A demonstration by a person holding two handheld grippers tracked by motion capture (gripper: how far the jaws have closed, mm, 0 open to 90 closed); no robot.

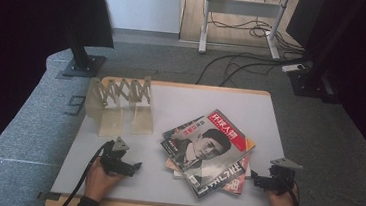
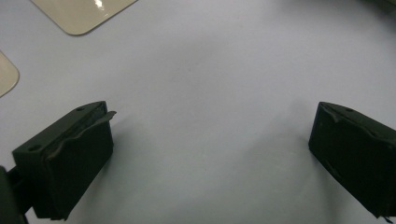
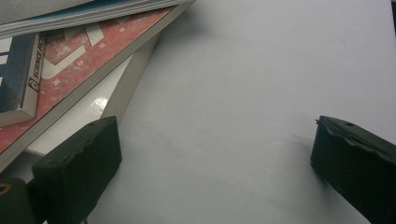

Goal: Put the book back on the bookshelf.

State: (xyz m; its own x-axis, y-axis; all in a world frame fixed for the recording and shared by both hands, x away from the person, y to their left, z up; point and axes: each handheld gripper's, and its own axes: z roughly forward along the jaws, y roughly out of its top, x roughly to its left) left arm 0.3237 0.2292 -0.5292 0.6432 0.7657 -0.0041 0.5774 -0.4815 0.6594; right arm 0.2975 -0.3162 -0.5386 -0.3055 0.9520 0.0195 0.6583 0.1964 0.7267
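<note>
The left gripper (image 2: 210,149) has its two black jaws standing wide apart over bare grey surface, with nothing between them. The right gripper (image 3: 215,158) likewise has its jaws spread wide and empty, its left jaw just beside the corner of the loose stack of magazines (image 3: 70,65), where a red-and-white cover juts out above a white one.

In the high view the left gripper (image 1: 132,168) rests near the front left of the grey-topped bench (image 1: 181,103), well apart from the stack, and the right gripper (image 1: 256,180) sits at the front right, near the stack's lower right corner. The magazines (image 1: 209,150) lie fanned at the bench's middle, the top one showing a black-and-white portrait under a red title band. Behind the left gripper stands a pale, translucent expanding file rack with a criss-cross lattice top (image 1: 121,102).
</note>
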